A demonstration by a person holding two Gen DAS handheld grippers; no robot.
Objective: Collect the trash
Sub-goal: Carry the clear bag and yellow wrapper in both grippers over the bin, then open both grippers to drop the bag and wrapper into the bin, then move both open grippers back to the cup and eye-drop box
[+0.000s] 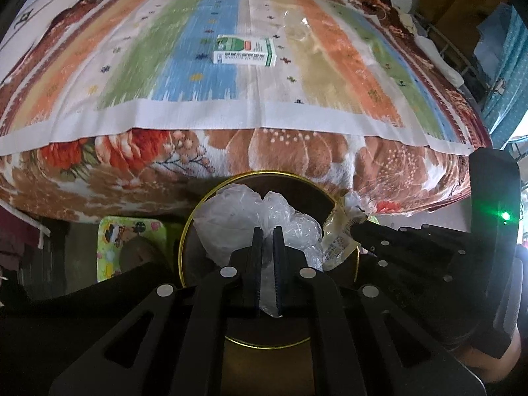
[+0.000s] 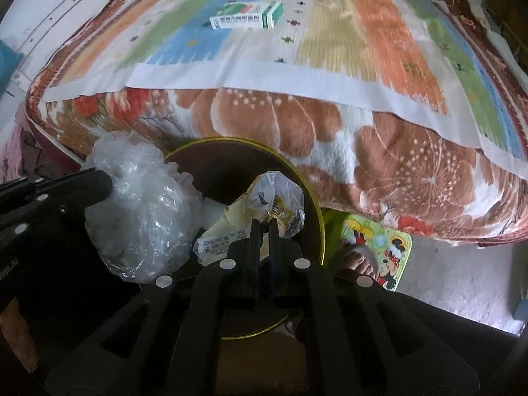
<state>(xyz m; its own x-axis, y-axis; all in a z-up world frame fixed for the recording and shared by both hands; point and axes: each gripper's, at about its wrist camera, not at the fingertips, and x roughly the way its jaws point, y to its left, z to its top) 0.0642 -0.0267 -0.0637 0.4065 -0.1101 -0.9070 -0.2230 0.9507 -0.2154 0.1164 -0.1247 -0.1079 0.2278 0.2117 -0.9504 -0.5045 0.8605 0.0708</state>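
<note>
Two grippers meet over a dark bin [image 1: 194,217] with a gold rim, which stands just beside the bed [image 1: 297,151]. In the left wrist view the left gripper [image 1: 268,234] is clenched on a clear crumpled bag [image 1: 231,217]; a strip of the plastic runs down between its jaws, and the bulk of it billows past the tips toward 12 o'clock, over the bin's mouth. The right gripper [image 2: 263,226] is clamped on a yellowish wrapper [image 2: 231,224], whose folds spread to 10 and 1 o'clock of the tips, also above the bin. On the striped cloth [image 1: 165,66], well apart at 12 o'clock, lies a green and white box [image 1: 246,50]. Near it at 2 o'clock is what may be clear plastic [image 1: 297,26], too blurred to tell.
</note>
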